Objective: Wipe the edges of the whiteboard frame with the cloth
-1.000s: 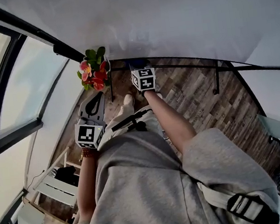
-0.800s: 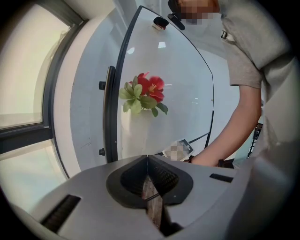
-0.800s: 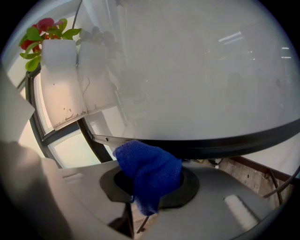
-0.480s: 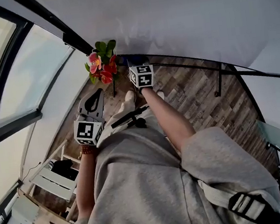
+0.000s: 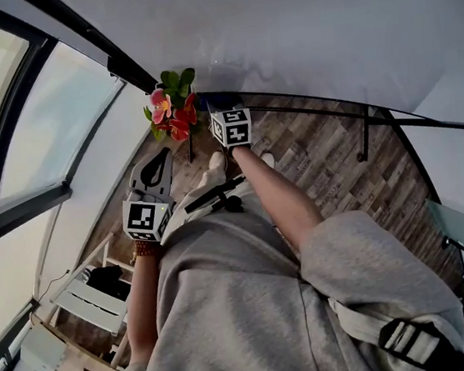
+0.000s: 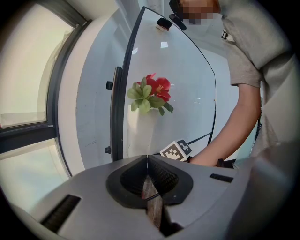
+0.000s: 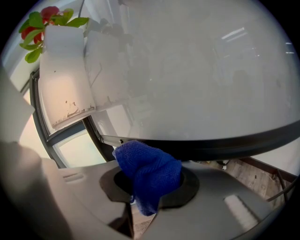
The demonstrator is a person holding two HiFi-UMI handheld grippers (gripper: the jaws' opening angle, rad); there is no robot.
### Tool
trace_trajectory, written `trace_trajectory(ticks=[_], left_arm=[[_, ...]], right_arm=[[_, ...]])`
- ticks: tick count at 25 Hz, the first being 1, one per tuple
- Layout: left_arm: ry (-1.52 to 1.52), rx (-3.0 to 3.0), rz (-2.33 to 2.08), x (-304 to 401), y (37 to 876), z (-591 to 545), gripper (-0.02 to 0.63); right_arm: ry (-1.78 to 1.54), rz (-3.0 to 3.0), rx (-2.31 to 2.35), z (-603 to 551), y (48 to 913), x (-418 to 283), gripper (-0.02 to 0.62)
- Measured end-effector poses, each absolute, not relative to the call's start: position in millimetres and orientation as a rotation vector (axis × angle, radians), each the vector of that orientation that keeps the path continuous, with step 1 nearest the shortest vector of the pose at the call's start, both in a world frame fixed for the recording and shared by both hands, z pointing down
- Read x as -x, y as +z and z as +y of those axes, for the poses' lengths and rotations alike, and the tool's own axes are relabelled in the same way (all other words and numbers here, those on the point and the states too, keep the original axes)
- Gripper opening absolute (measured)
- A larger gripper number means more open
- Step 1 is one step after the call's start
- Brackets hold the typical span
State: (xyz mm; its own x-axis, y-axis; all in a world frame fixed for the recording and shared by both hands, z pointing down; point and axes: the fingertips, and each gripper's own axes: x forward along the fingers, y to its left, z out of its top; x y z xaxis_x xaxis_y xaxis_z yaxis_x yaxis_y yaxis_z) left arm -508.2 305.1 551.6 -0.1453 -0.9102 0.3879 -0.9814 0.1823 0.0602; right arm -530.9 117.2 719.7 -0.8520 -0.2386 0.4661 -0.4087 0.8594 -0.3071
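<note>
Right gripper point(image 7: 149, 190) now nearer flowers point(image 5: 171, 112) than a second ago. Stroke along lower edge of whiteboard frame point(image 7: 234, 143) judged to be nearing corner. Jaws clamped on blue cloth point(image 7: 147, 169). Wad at frame edge, contact unclear. Left gripper point(image 6: 149, 185) idle, jaws together, empty.

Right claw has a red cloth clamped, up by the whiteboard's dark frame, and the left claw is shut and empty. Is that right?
Not quite: the cloth is blue, not red, as the right gripper view shows. The rest stands: the right claw is shut on it, up by the dark whiteboard frame, and the left claw is shut with nothing in it.
</note>
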Motion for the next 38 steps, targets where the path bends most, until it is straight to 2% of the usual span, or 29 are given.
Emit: trace_trajectory(ticks=[8, 13, 19, 26, 38], left_arm=[[0.328, -1.808, -2.120, 506, 548, 301, 0.011], [0.378, -1.855, -2.067, 497, 554, 291, 0.011], [0.372, -2.024, -1.897, 456, 562, 257, 0.011], [0.445, -2.249, -1.606, 364, 576, 210, 0.011], [0.476, -2.474, -1.499, 265, 521, 108, 0.011]], right_arm=[[0.598, -2.664, -0.396, 131, 717, 544, 0.103], [0.643, -2.658, -0.052, 166, 722, 534, 0.104], [0.615, -2.584, 0.133, 190, 727, 461, 0.109], [0.586, -2.622, -0.125, 149, 700, 360, 0.109], [0.439, -2.707, -0.538, 68, 608, 217, 0.109]])
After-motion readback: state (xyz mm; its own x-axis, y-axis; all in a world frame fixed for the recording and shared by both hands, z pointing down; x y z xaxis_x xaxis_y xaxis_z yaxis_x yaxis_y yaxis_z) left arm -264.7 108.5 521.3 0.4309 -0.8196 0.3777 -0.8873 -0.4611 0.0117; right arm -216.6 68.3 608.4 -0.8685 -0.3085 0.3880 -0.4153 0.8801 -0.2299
